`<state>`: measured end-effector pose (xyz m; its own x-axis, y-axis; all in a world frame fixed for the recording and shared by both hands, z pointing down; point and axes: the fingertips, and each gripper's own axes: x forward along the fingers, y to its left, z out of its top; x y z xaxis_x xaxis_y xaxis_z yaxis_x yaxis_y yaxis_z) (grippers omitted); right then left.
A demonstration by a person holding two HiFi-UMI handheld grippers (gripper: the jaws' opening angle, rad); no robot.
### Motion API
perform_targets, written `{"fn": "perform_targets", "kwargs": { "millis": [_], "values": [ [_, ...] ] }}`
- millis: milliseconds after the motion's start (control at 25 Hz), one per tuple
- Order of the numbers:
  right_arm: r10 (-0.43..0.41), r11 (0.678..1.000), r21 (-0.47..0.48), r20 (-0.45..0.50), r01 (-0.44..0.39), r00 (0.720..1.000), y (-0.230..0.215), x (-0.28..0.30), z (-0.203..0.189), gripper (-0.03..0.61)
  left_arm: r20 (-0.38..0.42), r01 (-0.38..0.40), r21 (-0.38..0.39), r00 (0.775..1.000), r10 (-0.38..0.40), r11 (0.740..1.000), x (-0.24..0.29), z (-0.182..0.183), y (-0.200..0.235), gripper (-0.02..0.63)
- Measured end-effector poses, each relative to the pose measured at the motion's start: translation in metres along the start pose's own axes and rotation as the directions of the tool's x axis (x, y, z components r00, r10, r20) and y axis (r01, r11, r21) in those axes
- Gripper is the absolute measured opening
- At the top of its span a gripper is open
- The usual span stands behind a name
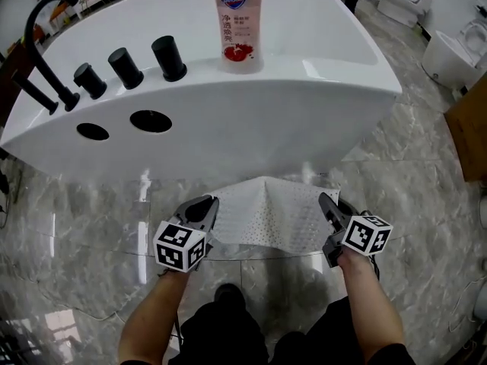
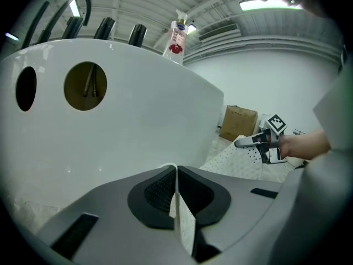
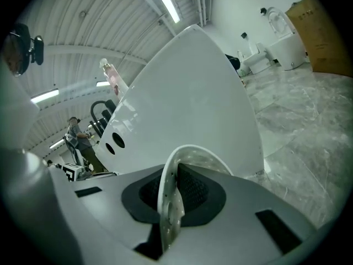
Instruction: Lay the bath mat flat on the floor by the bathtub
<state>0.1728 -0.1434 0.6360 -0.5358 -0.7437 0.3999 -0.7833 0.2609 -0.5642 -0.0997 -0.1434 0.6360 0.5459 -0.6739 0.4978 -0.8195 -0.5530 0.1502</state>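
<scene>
The white perforated bath mat (image 1: 270,215) hangs stretched between both grippers, just above the marble floor in front of the white bathtub (image 1: 228,120). A ridge runs down its middle. My left gripper (image 1: 211,206) is shut on the mat's left corner, and in the left gripper view the mat edge (image 2: 179,203) is pinched between the jaws. My right gripper (image 1: 327,202) is shut on the right corner, where the mat edge (image 3: 170,203) curls up between its pads. The right gripper (image 2: 251,142) and the spread mat (image 2: 237,160) also show in the left gripper view.
A pink soap bottle (image 1: 239,21), black knobs (image 1: 125,67) and a black faucet (image 1: 42,44) sit on the tub rim. A cardboard box (image 1: 468,128) and a white toilet (image 1: 449,52) stand at the right. The person's shoe (image 1: 228,295) is below the mat.
</scene>
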Motion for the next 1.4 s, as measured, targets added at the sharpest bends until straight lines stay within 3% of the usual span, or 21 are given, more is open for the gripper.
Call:
{"fn": "perform_targets", "kwargs": {
  "millis": [200,480,680,760,840,960,1200,1280,1400],
  "values": [
    [-0.003,1.0,-0.013,0.013,0.003,1.0,-0.019,-0.001,0.012,0.034,0.018,-0.022,-0.044,1.0,0.023,0.999,0.0,0.0,0.016,0.018],
    [-0.136,0.987,0.069,-0.16,0.148,0.978,-0.11,0.012,-0.063,0.034,-0.187,-0.062,-0.088,0.981,0.044,0.994,0.015,-0.091,0.028,0.018],
    [-0.158,0.97,0.164,-0.152,0.182,0.976,-0.141,0.004,-0.09,0.035,-0.262,-0.09,-0.115,0.963,0.057,0.989,0.012,-0.124,0.04,0.018],
    [-0.175,0.969,0.145,-0.171,0.2,0.97,-0.151,0.003,-0.098,0.045,-0.293,-0.097,-0.1,0.954,0.063,0.99,0.013,-0.134,0.046,0.02],
    [-0.219,0.966,0.1,-0.183,0.239,0.959,-0.163,0.002,-0.102,0.117,-0.324,-0.123,-0.076,0.942,0.092,0.99,0.013,-0.145,0.057,0.022],
    [-0.3,0.951,0.029,-0.173,0.309,0.938,-0.181,-0.005,-0.098,0.167,-0.364,-0.17,-0.058,0.921,0.138,0.984,0.009,-0.163,0.077,0.026],
    [-0.457,0.881,0.052,-0.161,0.47,0.875,-0.228,-0.037,-0.103,0.181,-0.444,-0.227,-0.04,0.876,0.186,0.973,0.0,-0.21,0.103,0.028],
    [-0.455,0.882,0.035,-0.195,0.47,0.869,-0.231,-0.036,-0.112,0.179,-0.469,-0.248,-0.02,0.858,0.21,0.969,0.0,-0.224,0.11,0.035],
    [-0.403,0.915,-0.113,-0.302,0.387,0.864,-0.208,-0.011,-0.14,0.179,-0.491,-0.253,0.039,0.838,0.239,0.967,0.002,-0.238,0.113,0.101]
  ]
}}
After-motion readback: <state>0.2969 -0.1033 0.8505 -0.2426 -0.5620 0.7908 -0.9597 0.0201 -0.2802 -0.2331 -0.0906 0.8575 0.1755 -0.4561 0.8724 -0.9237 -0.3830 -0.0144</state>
